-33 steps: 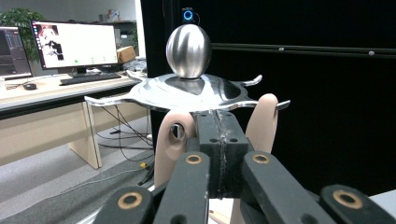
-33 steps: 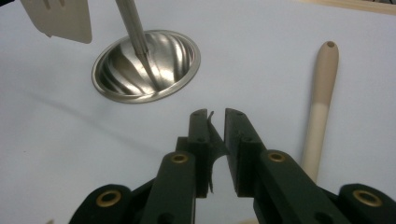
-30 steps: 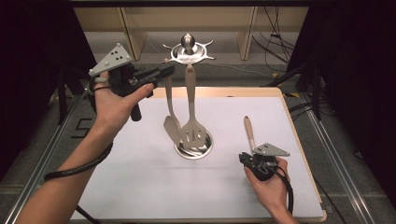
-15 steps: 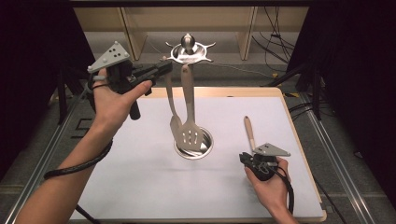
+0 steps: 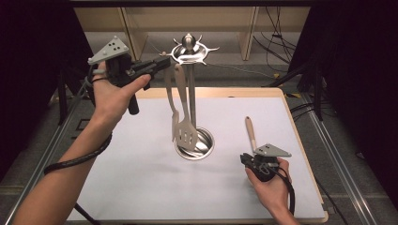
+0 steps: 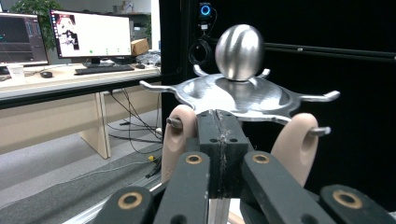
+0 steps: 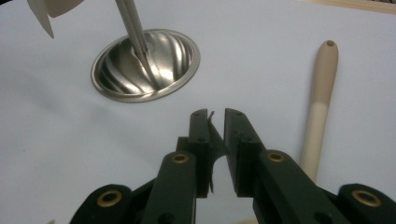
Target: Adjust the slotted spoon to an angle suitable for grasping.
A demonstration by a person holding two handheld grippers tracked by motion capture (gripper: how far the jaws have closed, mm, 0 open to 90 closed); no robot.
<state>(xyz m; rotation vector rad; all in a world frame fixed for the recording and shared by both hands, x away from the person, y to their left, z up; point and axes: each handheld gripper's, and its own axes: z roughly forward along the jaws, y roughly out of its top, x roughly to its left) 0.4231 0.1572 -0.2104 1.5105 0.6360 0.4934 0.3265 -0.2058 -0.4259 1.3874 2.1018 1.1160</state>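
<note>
Beside rack top (image 5: 189, 50), left gripper (image 5: 162, 63) (fingers together), bare mat (image 5: 117, 178) below

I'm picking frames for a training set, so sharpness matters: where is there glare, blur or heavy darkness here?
High view: the white mat is evenly lit, both sides fall into black. Left gripper view: the stand's ball top is sharp with soft highlights, the near jaws slightly soft. Right gripper view: bright reflections streak the stand's base; the utensil handle is softly blurred.

mat's left half free; utensil stand (image 5: 193, 140) w/ hanging spatulas (image 5: 184, 131) blocks centre.
</note>
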